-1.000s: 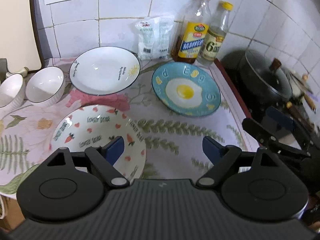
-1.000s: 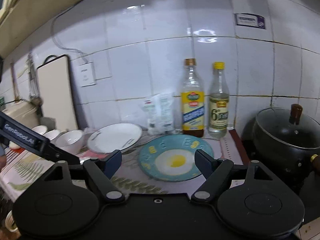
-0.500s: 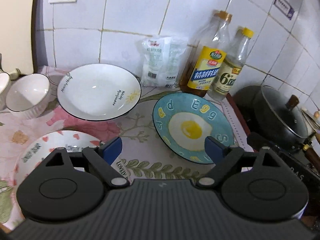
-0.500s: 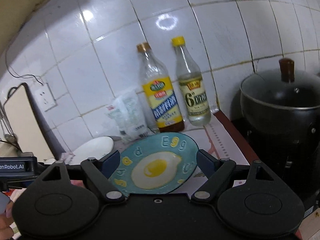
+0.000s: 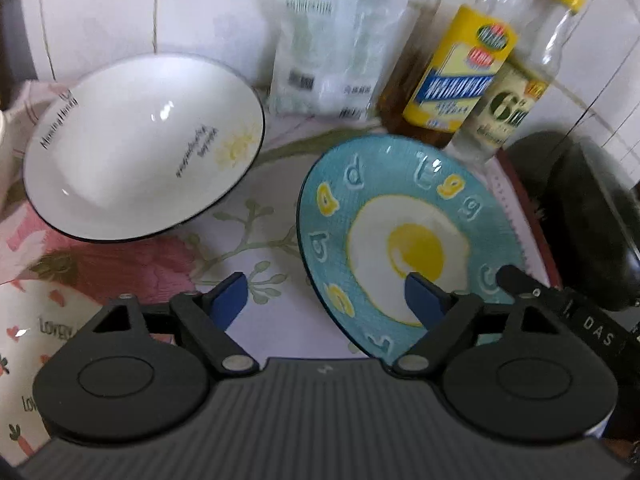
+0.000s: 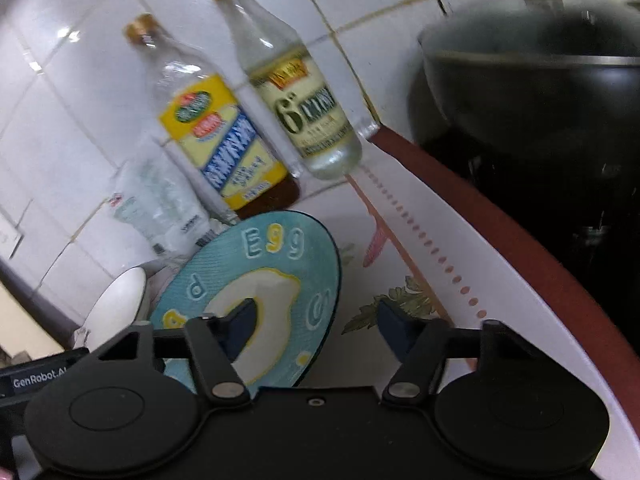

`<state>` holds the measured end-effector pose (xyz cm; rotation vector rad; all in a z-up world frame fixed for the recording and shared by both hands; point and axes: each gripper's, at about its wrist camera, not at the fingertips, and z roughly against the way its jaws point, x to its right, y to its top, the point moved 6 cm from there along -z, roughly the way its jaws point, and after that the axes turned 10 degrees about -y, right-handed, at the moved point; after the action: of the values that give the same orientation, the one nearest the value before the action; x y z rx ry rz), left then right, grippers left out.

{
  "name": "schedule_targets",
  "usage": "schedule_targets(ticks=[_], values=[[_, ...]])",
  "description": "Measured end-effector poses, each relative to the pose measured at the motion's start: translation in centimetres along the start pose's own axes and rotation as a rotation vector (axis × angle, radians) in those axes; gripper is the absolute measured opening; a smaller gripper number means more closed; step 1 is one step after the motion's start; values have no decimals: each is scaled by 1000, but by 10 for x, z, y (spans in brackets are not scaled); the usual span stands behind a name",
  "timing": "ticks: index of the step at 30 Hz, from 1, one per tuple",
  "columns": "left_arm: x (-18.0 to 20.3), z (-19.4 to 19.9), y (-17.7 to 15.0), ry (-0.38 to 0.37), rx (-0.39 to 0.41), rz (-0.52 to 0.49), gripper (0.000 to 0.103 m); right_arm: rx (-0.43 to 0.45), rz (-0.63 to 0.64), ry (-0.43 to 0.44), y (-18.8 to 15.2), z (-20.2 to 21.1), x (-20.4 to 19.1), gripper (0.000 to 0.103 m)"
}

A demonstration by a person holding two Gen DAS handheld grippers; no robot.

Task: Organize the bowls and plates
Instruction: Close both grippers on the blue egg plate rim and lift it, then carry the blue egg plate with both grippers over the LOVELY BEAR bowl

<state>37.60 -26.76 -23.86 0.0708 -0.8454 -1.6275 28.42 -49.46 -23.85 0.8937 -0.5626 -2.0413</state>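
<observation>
A teal plate with a fried-egg picture (image 5: 408, 236) lies on the flowered cloth; it also shows in the right wrist view (image 6: 256, 292). My left gripper (image 5: 328, 300) is open and empty, its right finger over the plate's near-left edge. My right gripper (image 6: 316, 324) is open and empty, straddling the plate's right rim, tilted. A white plate with a black rim (image 5: 144, 164) lies to the left. A white carrot-print plate (image 5: 24, 344) is at the near left.
Two bottles (image 5: 460, 68) (image 6: 304, 92) and a plastic packet (image 5: 320, 40) stand against the tiled wall behind the plates. A black lidded pot (image 6: 540, 92) sits on the stove at the right, past the counter's red edge (image 6: 520, 236).
Both grippers have moved forward and down toward the teal egg plate. The right gripper has tilted and now straddles the plate's right rim. The small white bowls have left the left view.
</observation>
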Motion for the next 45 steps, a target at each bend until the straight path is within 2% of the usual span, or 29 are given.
schedule_targets(ticks=[1,3,4,5,6,8,17,20,24,27,31,37,41,45], values=[[-1,-5,0,-5,-12,2,77,0,-9,-2,0,-3,0,59],[-2,-12,0,-5,-45,-3,60,-1,-34,8,1,-8,0,44],[-2,-14,1,-12,-48,-7,59,-6,-43,10,1,-10,0,37],[-1,-14,2,-17,-40,-23,44,-19,-42,5,0,-13,0,20],[-1,-15,2,-27,-46,-36,30,-35,-32,-10,-1,-16,-1,14],[-1,-17,2,-28,-43,-40,23,-30,-28,-12,-2,-18,-1,14],[-5,-19,5,-63,-34,-5,22,-36,-73,46,-2,-23,3,14],[-4,-20,6,-67,-64,-9,25,-45,-83,46,-1,-24,3,14],[-6,-22,10,-80,-88,41,25,-81,-97,49,1,-24,3,14],[-6,-21,15,-66,-130,8,26,-135,-41,52,5,-20,-1,14],[-5,-15,16,-57,-162,-12,26,-149,12,59,5,-9,-8,16],[3,16,14,-30,-127,-70,25,-167,47,69,-4,10,-14,17],[14,50,14,-24,-142,-109,25,-158,53,89,-10,39,-21,18],[20,87,16,-8,-109,-125,25,-138,44,132,-14,67,-30,19]])
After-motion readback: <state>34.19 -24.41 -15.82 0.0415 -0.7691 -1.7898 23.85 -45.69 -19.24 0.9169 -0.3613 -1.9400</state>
